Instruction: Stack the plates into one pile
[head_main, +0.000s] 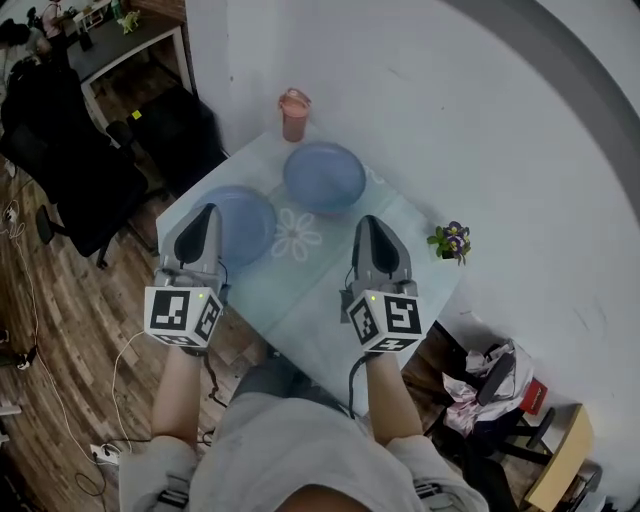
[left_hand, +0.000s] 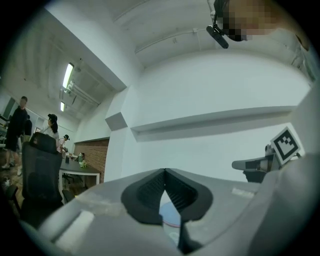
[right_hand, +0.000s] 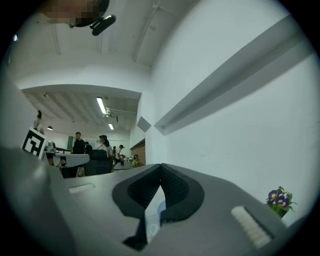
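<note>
Both closed, empty: left hand-held gripper (head_main: 208, 214), right hand-held gripper (head_main: 368, 224); ahead, left plate (head_main: 248, 226), right plate (head_main: 324, 177), pink cup (head_main: 294, 115), potted flowers (head_main: 452, 241).

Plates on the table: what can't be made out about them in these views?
- Left plate: head view, the left gripper covers its near-left rim.
- Both gripper views: each gripper's own body fills the lower half; a sliver of blue shows behind the shut jaws, which plate cannot be told.
- Pink cup: head view, too small to tell its contents.
</note>
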